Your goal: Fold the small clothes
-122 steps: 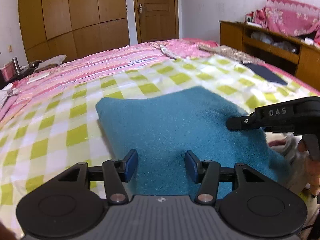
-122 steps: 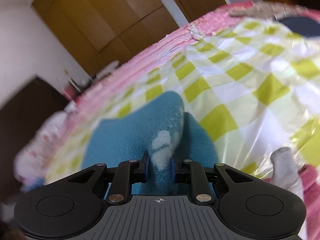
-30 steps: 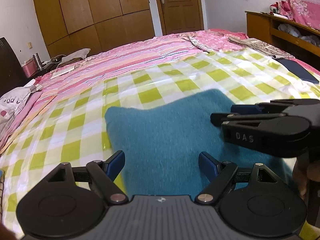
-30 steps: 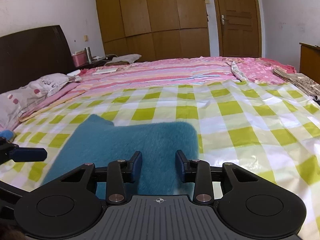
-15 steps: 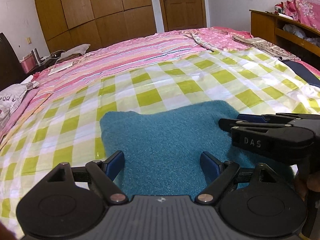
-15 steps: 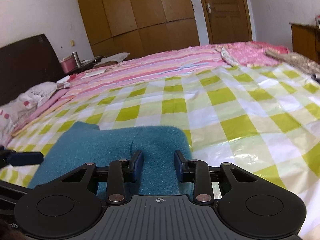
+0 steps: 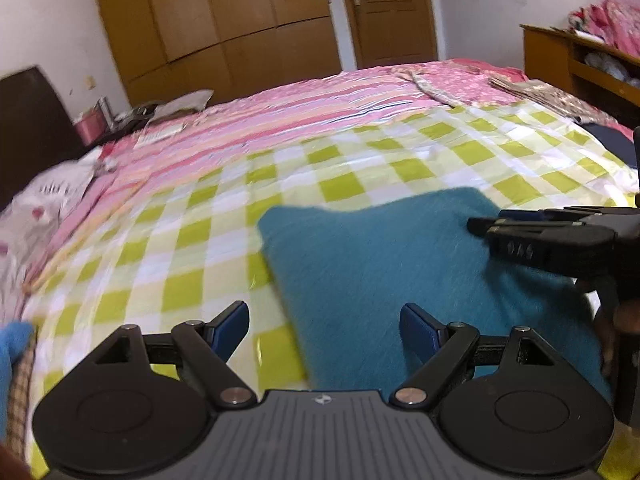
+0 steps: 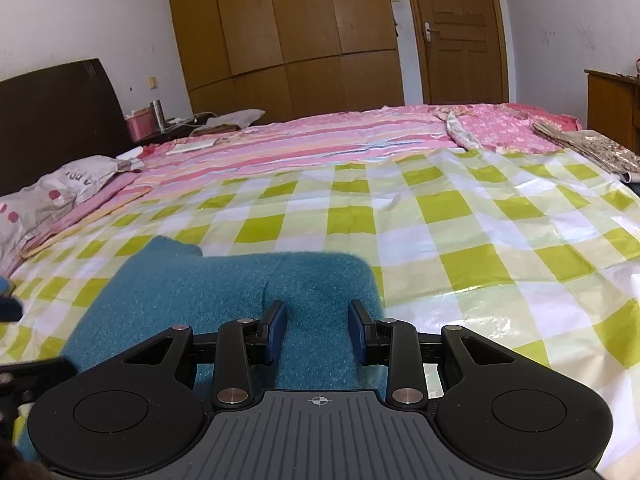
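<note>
A teal fuzzy garment (image 7: 392, 264) lies folded flat on the green-and-white checked sheet (image 7: 192, 248). My left gripper (image 7: 324, 326) is open and empty, its right finger over the garment's near left edge. My right gripper (image 8: 318, 328) is open and empty, low over the garment's (image 8: 224, 296) near right part. The right gripper also shows in the left wrist view (image 7: 480, 220), reaching in from the right above the garment.
A pink striped bedcover (image 8: 320, 140) covers the far half of the bed. A pillow (image 8: 52, 188) and dark headboard (image 8: 52, 112) are at the left. A wooden shelf unit (image 7: 580, 64) stands at the right. Another blue cloth item (image 7: 12, 344) lies at the left edge.
My left gripper has swung to the left, so the garment now sits right of centre in its view. My right gripper has opened wider. The garment has stayed in place.
</note>
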A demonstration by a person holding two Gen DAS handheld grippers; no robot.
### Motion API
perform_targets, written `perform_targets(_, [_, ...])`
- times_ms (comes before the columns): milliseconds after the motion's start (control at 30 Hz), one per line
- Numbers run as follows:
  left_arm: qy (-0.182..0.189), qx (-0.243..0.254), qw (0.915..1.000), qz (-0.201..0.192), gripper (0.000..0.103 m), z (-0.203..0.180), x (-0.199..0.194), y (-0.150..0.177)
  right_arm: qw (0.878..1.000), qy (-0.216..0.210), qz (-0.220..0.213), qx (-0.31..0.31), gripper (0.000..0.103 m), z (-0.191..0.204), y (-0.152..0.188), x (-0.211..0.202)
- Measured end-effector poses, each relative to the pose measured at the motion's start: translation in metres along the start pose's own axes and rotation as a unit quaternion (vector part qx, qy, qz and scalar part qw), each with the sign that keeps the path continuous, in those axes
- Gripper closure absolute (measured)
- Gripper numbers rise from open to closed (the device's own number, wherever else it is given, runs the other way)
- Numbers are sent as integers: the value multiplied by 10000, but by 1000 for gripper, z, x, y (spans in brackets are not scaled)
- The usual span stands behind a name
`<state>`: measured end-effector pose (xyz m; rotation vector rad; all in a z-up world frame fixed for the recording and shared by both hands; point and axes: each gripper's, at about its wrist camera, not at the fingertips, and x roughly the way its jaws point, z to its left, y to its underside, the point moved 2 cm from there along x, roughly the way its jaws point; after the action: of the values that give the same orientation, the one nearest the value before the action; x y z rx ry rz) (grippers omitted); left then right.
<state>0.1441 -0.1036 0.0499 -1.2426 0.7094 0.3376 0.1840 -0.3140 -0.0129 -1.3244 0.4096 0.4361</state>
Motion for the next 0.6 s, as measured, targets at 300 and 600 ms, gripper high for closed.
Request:
perform_targets(300, [40, -234, 9996, 118, 14, 2, -4, 7, 10000, -63, -19, 45, 72, -2, 0, -7])
perform_targets(600, [230, -311, 9992, 48, 14, 10, -34, 34, 9980, -632, 42, 56, 67, 6, 15, -85])
